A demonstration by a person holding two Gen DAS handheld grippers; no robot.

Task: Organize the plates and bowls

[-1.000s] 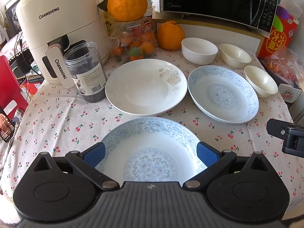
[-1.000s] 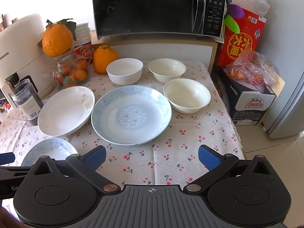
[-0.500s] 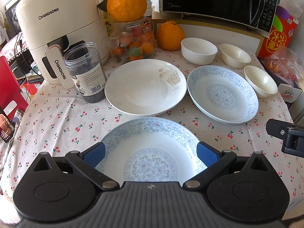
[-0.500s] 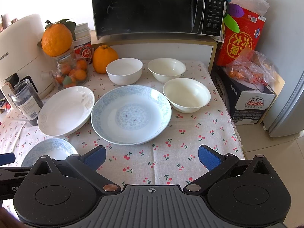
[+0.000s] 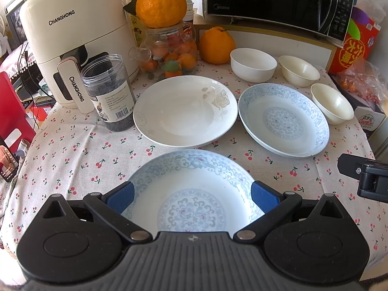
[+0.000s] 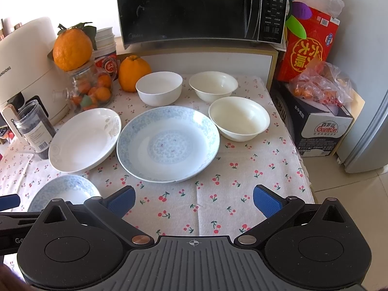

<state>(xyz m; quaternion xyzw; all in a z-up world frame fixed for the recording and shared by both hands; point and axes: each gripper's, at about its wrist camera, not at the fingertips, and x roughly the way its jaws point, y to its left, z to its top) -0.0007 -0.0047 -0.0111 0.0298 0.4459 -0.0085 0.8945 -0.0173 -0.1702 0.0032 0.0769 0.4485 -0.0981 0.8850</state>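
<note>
Nothing moved, left tool [image 5: 191,195] wide open over blue-patterned plate [image 5: 191,184]

Blue-scrolled plates [image 5: 191,184] [image 6: 167,143], one white plate [image 5: 184,111], cream bowls [image 6: 238,117], cherry-print tablecloth [image 6: 218,194].

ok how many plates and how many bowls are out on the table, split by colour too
blue-patterned plates: 2, near one and far one
white plate: 1
white bowl: 1
cream bowls: 2, back and front
total: 6 dishes, 3 plates and 3 bowls
</note>
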